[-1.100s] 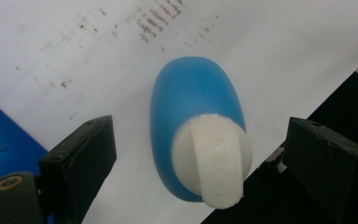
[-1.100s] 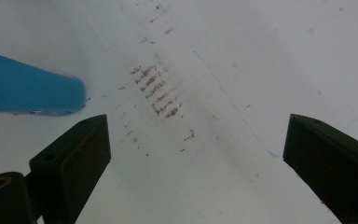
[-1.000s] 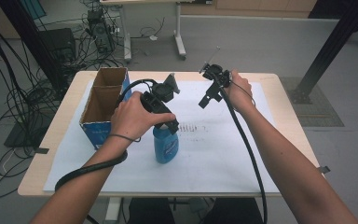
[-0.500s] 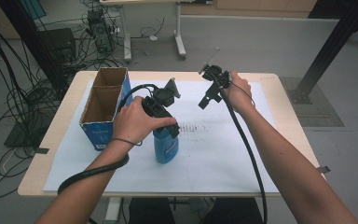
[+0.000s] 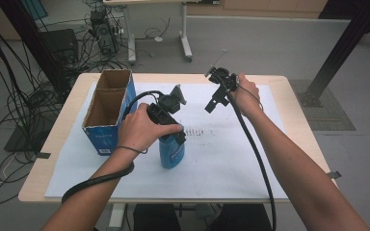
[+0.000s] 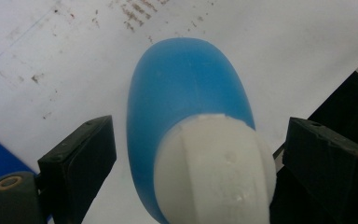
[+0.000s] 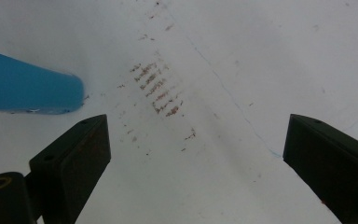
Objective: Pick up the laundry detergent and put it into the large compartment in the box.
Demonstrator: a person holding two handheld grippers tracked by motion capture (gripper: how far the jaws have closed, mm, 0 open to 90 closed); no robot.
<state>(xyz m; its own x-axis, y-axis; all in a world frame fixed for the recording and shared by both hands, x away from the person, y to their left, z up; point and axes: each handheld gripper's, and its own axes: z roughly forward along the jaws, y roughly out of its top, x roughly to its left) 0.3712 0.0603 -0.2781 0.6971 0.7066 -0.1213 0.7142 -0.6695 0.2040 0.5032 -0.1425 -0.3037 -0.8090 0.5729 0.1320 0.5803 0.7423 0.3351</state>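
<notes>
Sprawling under everything is the white paper sheet (image 5: 231, 159), and the blue bottle (image 5: 172, 153) stands upright on it, just right of the cardboard box (image 5: 107, 110). Over that bottle hangs the left gripper (image 6: 193, 154), jaws spread either side of its white cap (image 6: 214, 168), not pinching. Beyond the bottle, the right gripper (image 7: 193, 158) gapes wide, nothing between.

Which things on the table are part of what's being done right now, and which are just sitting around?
In the job:
- blue bottle with its white cap, standing upright on the white sheet
- left claw, open, jaws either side of the cap

Lying about:
- cardboard box, open-topped, left of the bottle
- right claw, open, held above the white sheet
</notes>
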